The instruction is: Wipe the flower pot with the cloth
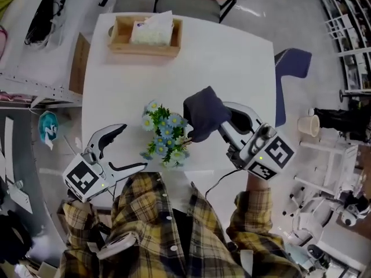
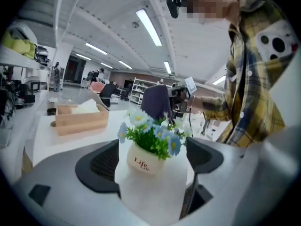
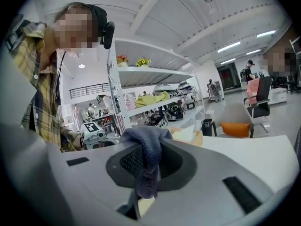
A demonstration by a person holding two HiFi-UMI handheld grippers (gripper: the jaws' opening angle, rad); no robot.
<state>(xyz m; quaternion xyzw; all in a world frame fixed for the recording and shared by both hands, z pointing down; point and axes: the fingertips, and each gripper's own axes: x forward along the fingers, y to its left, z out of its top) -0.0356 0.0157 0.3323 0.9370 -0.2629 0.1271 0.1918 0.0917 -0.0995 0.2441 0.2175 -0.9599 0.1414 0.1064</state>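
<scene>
Overhead, flowers hide the flower pot; the left gripper view shows it, white, on the bench before the open left gripper, while the right gripper clamps the cloth just beside the blooms.

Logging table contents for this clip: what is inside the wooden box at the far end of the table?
A white pack of tissues sits in the wooden box, with one sheet sticking up. The box's left end looks bare. Anything beneath the tissues is covered.

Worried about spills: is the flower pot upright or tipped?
Upright: the flower pot stands on its base on the white table, flowers pointing up.
</scene>
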